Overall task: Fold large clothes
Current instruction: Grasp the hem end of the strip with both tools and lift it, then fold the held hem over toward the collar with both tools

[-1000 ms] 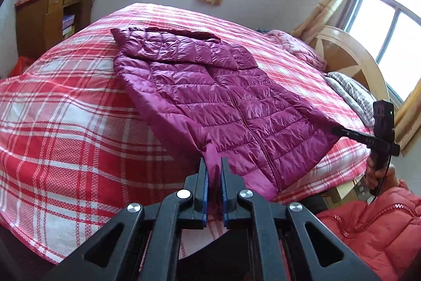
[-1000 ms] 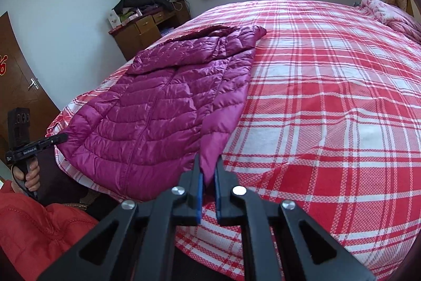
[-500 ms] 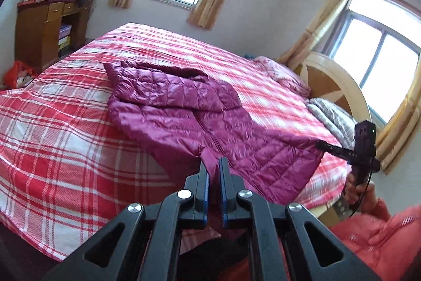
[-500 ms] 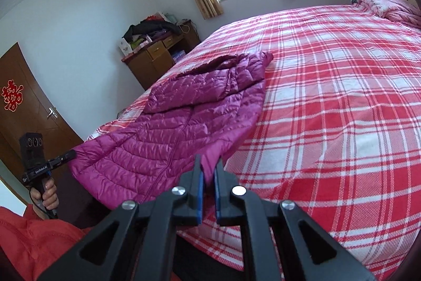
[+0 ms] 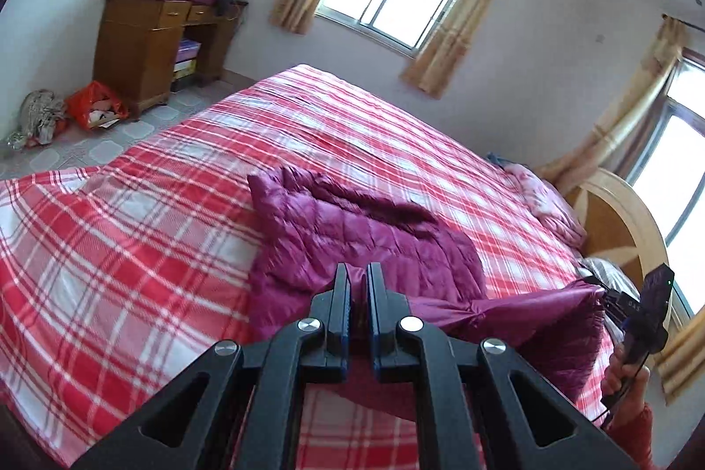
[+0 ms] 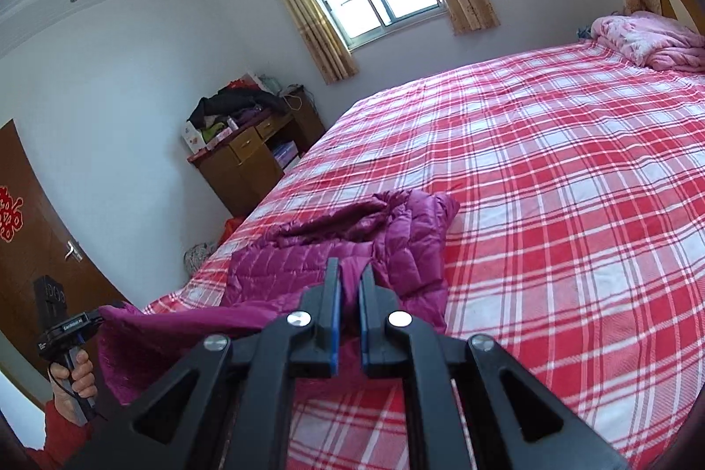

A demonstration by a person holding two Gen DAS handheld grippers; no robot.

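A magenta quilted jacket (image 5: 352, 232) lies on the red plaid bed (image 5: 132, 249), its hem end lifted off the cover and stretched taut between both grippers. My left gripper (image 5: 358, 285) is shut on one hem corner, the cloth pinched between its blue pads. My right gripper (image 6: 348, 285) is shut on the other hem corner. In the right wrist view the jacket (image 6: 387, 245) bunches toward its hood end, which still rests on the bed. Each view shows the other gripper: the right one (image 5: 603, 294) at the far right, the left one (image 6: 94, 318) at the far left, each in a hand.
A wooden desk (image 5: 145, 42) piled with clothes stands by the far wall, bags (image 5: 94, 111) on the floor beside it. A pink quilt (image 6: 647, 42) and wooden headboard (image 5: 617, 223) lie at the bed's head. A brown door (image 6: 31, 249) is at left.
Both grippers rose and carried the jacket's hem up off the bed and toward the hood end. The flat jacket now bunches and folds over itself.
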